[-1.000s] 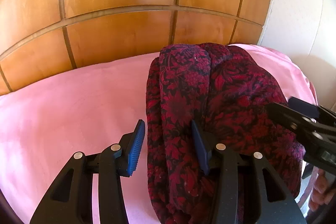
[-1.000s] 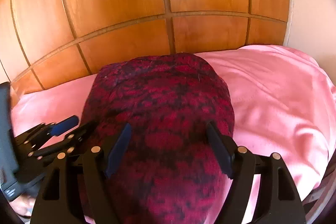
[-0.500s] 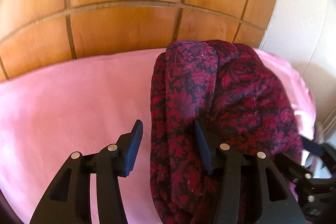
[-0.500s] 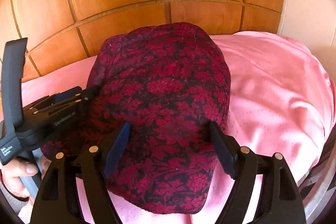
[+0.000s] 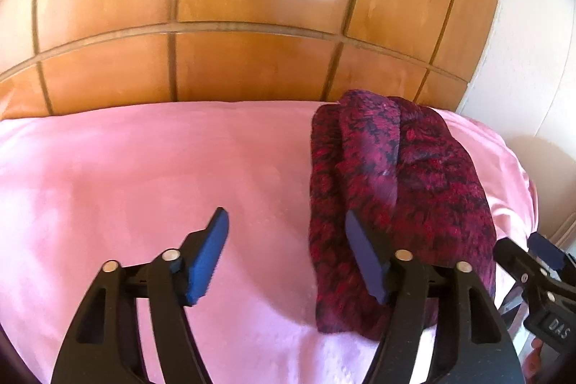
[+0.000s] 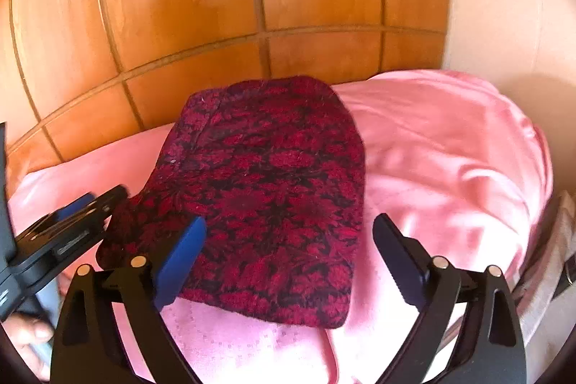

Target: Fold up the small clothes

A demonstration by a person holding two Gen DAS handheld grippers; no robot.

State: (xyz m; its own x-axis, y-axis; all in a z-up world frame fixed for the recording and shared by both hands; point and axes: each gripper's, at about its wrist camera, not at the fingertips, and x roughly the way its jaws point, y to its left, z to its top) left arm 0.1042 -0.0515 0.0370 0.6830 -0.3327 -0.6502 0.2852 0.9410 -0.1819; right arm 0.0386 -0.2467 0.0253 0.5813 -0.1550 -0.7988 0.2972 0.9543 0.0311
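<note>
A folded dark red garment with a black flower pattern [image 6: 273,189] lies on the pink sheet [image 6: 439,146]. In the left wrist view the garment [image 5: 403,189] lies at the right, its thick folded edge facing left. My left gripper [image 5: 288,254] is open and empty, just left of and in front of the garment, its right finger [image 5: 363,254] overlapping the near edge. My right gripper [image 6: 289,258] is open and empty, held above the garment's near end. The left gripper [image 6: 72,225] also shows at the left of the right wrist view.
A wooden panelled headboard [image 5: 252,24] stands behind the bed, with a cream wall [image 5: 532,24] to its right. The pink sheet [image 5: 126,175] stretches flat to the left of the garment. The bed's right edge [image 6: 540,240] drops off close by.
Both grippers have drawn back and up from the garment, which now lies free on the sheet. The left gripper has also shifted left, off the cloth.
</note>
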